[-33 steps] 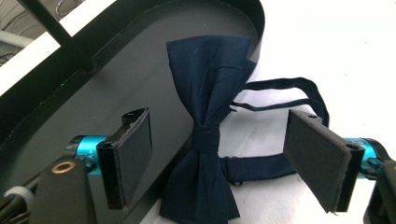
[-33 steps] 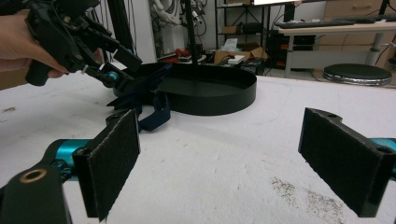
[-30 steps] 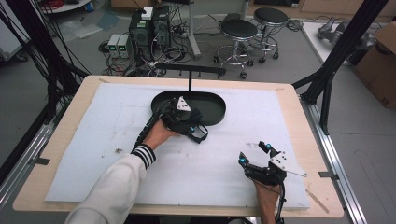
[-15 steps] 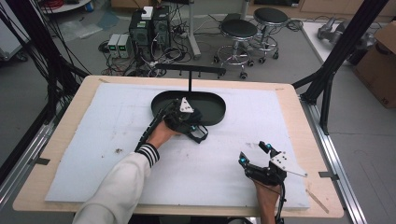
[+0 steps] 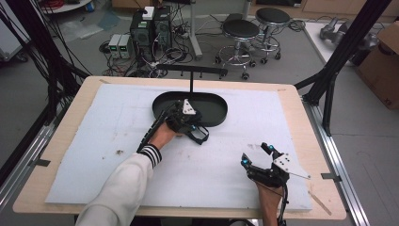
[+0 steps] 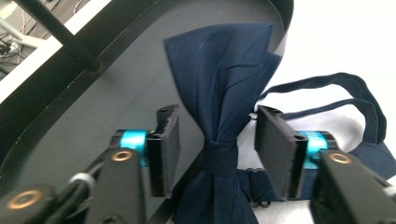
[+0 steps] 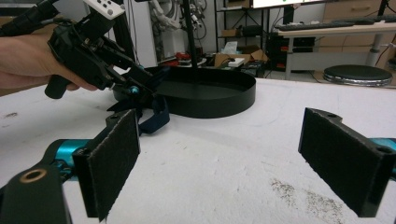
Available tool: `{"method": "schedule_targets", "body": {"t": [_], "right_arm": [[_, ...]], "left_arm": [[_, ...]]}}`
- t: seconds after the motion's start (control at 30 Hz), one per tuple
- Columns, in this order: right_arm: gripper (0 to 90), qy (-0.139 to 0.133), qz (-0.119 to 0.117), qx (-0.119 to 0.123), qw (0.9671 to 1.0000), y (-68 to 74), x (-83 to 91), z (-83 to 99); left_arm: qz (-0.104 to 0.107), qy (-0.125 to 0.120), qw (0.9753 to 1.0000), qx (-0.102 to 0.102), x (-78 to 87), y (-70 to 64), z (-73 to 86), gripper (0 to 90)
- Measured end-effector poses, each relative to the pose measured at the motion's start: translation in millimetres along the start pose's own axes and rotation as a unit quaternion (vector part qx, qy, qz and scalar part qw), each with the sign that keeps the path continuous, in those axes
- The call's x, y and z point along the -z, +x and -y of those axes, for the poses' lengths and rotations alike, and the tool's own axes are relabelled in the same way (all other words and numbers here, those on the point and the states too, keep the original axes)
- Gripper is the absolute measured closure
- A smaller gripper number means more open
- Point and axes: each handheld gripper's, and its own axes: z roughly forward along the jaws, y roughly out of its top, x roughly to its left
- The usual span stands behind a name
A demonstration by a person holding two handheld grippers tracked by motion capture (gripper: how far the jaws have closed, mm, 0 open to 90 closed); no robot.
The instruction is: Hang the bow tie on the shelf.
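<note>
— Left gripper view first: where does your navy blue cloth bow tie (image 6: 219,116) lie?

— Half over the rim of the black oval metal tray (image 6: 84,116), upper wing inside, its thin navy strap loop (image 6: 359,93) trailing onto the white table cover (image 6: 336,37). Your left gripper (image 6: 217,149) has its jaws spread, one either side of the knot, neither pad pressing yet.

— How will it handle?

— Light, soft, floppy, I'd judge; the wings will sag. Pinch the tight centre knot, the firmest part, not the strap.

— And your right gripper (image 5: 257,154)?

— Jaws wide apart, holding nothing, low over the cover, well apart from the tray.
</note>
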Motion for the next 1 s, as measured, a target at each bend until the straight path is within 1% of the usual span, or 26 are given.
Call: {"method": "schedule_targets", "body": {"t": [0.03,0.17,0.23,0.27,0.3,0.33,0.47,0.53,0.7,0.83,0.87,0.93,1.0], "right_arm": [[11.7,0.0,0.0,0.0,1.0,0.0,0.0,0.0],[11.7,0.0,0.0,-0.001,1.0,-0.2,0.2,0.0],[11.7,0.0,0.0,-0.001,1.0,-0.3,0.2,0.1],[11.7,0.0,0.0,-0.001,1.0,-0.3,0.2,0.1],[11.7,0.0,0.0,-0.001,1.0,-0.3,0.2,0.1],[11.7,0.0,0.0,-0.001,1.0,-0.3,0.2,0.1],[11.7,0.0,0.0,-0.001,1.0,-0.3,0.3,0.1],[11.7,0.0,0.0,-0.001,1.0,-0.3,0.3,0.1],[11.7,-0.001,0.001,-0.002,1.0,-0.2,0.4,0.1],[11.6,0.0,0.0,-0.004,1.0,-0.1,0.6,0.2],[11.6,-0.001,0.0,-0.002,1.0,-0.4,0.4,0.2],[11.7,-0.001,-0.001,-0.003,1.0,-0.3,0.5,0.2],[11.7,-0.001,-0.001,-0.005,1.0,-0.1,0.6,0.1]], "left_arm": [[-0.002,0.0,1.0,0.001,0.0,-0.5,-0.3,52.7],[-0.002,-0.001,1.0,-0.002,0.1,-1.4,-0.8,58.4],[-0.007,-0.007,0.9999,-0.007,0.8,-2.1,-1.6,65.0],[-0.008,-0.009,0.9999,-0.007,1.4,-2.2,-2.0,65.0],[-0.007,-0.012,0.9999,-0.007,1.9,-2.4,-2.4,67.6],[-0.008,-0.012,0.9999,-0.008,2.4,-2.7,-2.7,67.6],[-0.006,-0.009,0.9999,-0.007,3.7,-2.9,-3.0,72.7],[-0.007,-0.009,0.9999,-0.003,4.4,-2.3,-3.1,73.4],[0.004,-0.013,0.9999,0.005,6.9,0.4,-2.4,75.4],[0.008,-0.025,0.9995,0.02,11.5,5.2,-2.1,75.7],[0.007,-0.026,0.9994,0.021,12.8,5.8,-2.4,75.7],[0.007,-0.035,0.9991,0.023,15.5,6.4,-3.2,75.7],[0.008,-0.04,0.9989,0.022,18.5,6.9,-4.2,75.7]]}}
